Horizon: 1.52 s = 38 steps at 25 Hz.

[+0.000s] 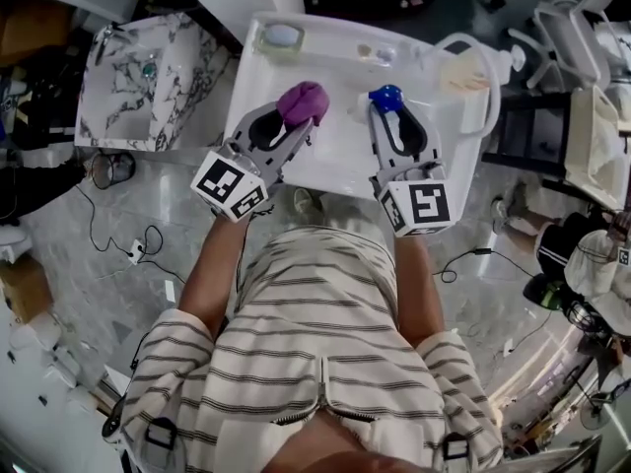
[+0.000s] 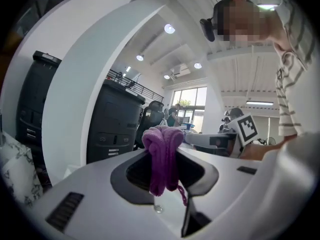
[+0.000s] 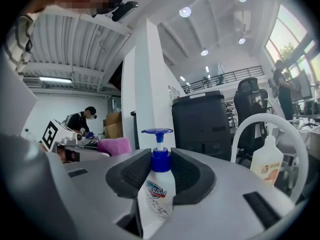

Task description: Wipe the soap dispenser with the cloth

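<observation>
My right gripper [image 1: 390,106] is shut on the soap dispenser [image 3: 159,193], a clear bottle with a blue pump head [image 1: 385,96], held upright over the white sink [image 1: 340,156]. The pads press on the bottle just under its blue collar. My left gripper [image 1: 299,116] is shut on the purple cloth [image 1: 303,101], bunched between its jaws; in the left gripper view the cloth [image 2: 162,156] hangs down from the tips. The cloth and the dispenser are a short way apart, side by side. In the right gripper view the cloth [image 3: 114,146] shows at the left.
A second soap bottle [image 3: 266,162] stands at the sink's right by a white curved tap [image 1: 483,67]. A soap dish [image 1: 281,35] sits at the sink's back left. A marble-patterned basin [image 1: 143,82] lies further left. A black cabinet [image 2: 112,121] stands behind.
</observation>
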### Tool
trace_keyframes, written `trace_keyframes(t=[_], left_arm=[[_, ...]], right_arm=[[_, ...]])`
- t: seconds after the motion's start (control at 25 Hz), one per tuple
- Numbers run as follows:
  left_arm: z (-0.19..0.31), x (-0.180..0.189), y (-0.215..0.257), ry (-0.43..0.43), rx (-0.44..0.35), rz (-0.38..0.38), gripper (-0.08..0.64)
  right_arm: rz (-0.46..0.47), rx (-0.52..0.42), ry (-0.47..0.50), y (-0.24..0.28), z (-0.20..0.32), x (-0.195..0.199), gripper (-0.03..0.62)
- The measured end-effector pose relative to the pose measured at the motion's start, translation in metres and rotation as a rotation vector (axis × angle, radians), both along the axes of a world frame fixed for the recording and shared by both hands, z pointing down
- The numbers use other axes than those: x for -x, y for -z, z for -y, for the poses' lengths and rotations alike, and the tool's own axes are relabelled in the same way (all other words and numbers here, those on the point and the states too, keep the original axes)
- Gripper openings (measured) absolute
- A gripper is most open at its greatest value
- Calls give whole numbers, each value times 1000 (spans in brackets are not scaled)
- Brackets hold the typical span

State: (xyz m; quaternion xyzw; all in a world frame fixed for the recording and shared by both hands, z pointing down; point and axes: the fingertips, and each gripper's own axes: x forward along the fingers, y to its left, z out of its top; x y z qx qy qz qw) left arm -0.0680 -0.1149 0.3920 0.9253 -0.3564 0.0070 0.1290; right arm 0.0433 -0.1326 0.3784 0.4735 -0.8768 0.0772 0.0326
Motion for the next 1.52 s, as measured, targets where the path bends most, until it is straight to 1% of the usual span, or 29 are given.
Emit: trace_keyframes(t=[0.16,0.32,0.6,0.88,1.08,1.2,1.52], left_arm=[[16,7,-14,87,46,11,117],[27,14,-37,173,90,65,117],[42,18,-59,224,135,76,117],[53,19,-81,227,189,80,117],[58,11,-97,206,219,74,117],[59,5,-104,192,236,67,117],[55,-8,-117,151,269,28,118]], right_arm=[[-25,9,-38,-24,29,-6,130],[-37,31,-63,-49,57,-10,130],[-88,49,-59,-87,102,-7,130],[-89,73,-92,-127,146,-7,130],[-127,63,-91,-146,170,-2,130],[-156,65,-103,-156,179,-1,130],[-171,93,-92,-180,192,-3,130]])
